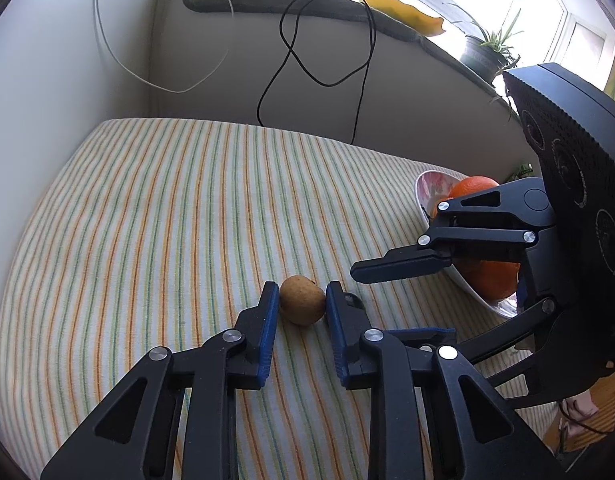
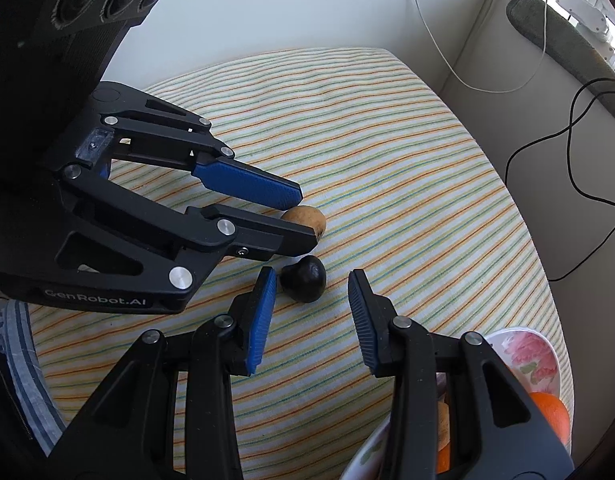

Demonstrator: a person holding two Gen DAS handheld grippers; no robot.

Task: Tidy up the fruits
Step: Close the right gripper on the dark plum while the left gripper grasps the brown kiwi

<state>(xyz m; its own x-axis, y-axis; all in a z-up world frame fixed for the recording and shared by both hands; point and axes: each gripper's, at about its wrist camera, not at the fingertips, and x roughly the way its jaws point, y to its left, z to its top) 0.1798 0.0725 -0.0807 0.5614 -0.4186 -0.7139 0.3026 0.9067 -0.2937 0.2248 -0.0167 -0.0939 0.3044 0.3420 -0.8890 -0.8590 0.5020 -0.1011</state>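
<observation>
Tan skin: the small brown fruit (image 1: pixel 302 300) looks firm, light and round, likely to roll; it lies on the cloth between the left gripper's (image 1: pixel 300 300) blue pads, which stand apart and close beside it, contact unclear.
Dark skin: the black fruit (image 2: pixel 304 279) looks smooth, perhaps slippery, and sits just beside the brown one, between the right gripper's (image 2: pixel 313 286) spread fingers, nearer the left pad.
Hold: each is best pinched across its widest middle, gently.
Bowl: a flowered bowl (image 1: pixel 425 192) at the table's right already holds oranges (image 1: pixel 473 187).
Surface: a striped cloth (image 1: pixel 167 208), soft and slightly rumpled.
Room: pale walls, loose cables (image 1: pixel 319 60), a potted plant (image 1: pixel 485 54) on a bright window sill.
</observation>
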